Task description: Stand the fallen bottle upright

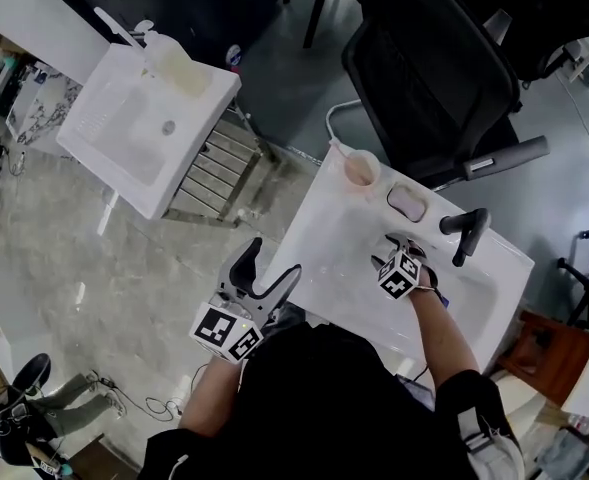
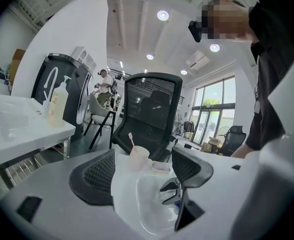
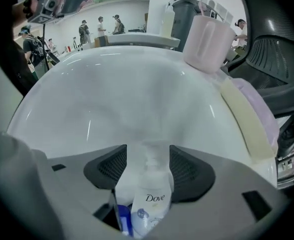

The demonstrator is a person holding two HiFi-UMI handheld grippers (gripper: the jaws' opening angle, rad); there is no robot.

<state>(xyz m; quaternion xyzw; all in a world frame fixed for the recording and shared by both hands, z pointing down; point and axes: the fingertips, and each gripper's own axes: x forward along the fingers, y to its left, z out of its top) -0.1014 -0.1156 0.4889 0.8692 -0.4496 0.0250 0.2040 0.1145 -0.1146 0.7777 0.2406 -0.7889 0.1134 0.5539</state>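
A white Dove bottle [image 3: 149,204] lies lengthwise between the jaws of my right gripper [image 3: 147,166], its top pointing away towards the floor of the white sink basin [image 3: 112,99]. The black pads [image 3: 189,171] flank it, and a thin gap shows at the left one. This gripper [image 1: 392,250] points steeply down into the basin [image 1: 339,258] and hides the bottle from the head view. My left gripper [image 1: 272,263] hovers open and empty at the sink's front left edge. From the left gripper [image 2: 142,171] view the right gripper [image 2: 170,191] shows down in the basin.
A pink cup with a toothbrush [image 1: 360,168] and a soap dish [image 1: 407,202] stand on the sink's back rim, and a black faucet [image 1: 466,230] to their right. A small blue thing [image 3: 122,219] lies beside the bottle. A black office chair [image 1: 444,68] stands behind; a second sink [image 1: 124,138] stands far left.
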